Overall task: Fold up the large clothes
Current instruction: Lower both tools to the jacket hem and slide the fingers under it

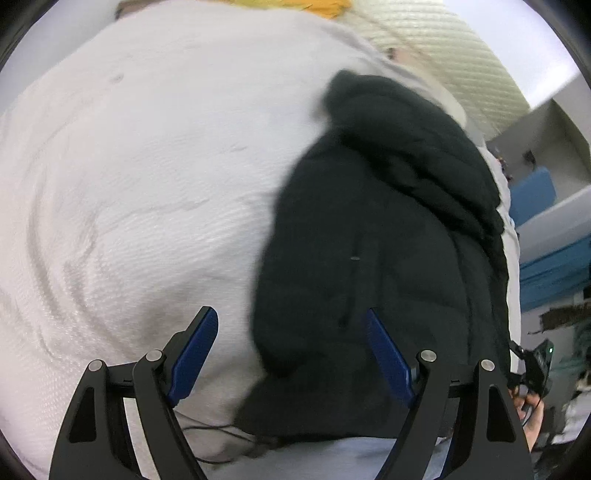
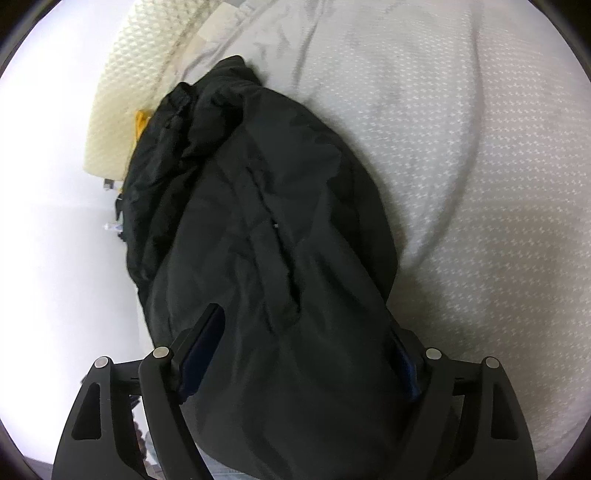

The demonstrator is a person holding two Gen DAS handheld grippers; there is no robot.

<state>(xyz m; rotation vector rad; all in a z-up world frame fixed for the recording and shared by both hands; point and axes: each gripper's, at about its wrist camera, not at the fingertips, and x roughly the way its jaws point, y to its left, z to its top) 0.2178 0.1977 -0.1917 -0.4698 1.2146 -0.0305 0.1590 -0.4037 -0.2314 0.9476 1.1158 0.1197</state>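
Now the black jacket [image 2: 266, 236] lies bundled on the white bed [image 2: 480, 184], and I hold my right claw [image 2: 310, 332] spread above its near end, my left claw [image 1: 291, 332] spread over its edge, ready to grab and fold.

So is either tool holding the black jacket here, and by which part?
Neither tool grips anything. The left tool and the right tool both stand wide open over the black jacket, which lies bundled on the white bedding; its fabric sits between the pads unpinched.

black jacket [image 2: 266, 240] hides the right gripper's [image 2: 310, 332] far finger; yellow cloth [image 1: 317, 5] cut off.
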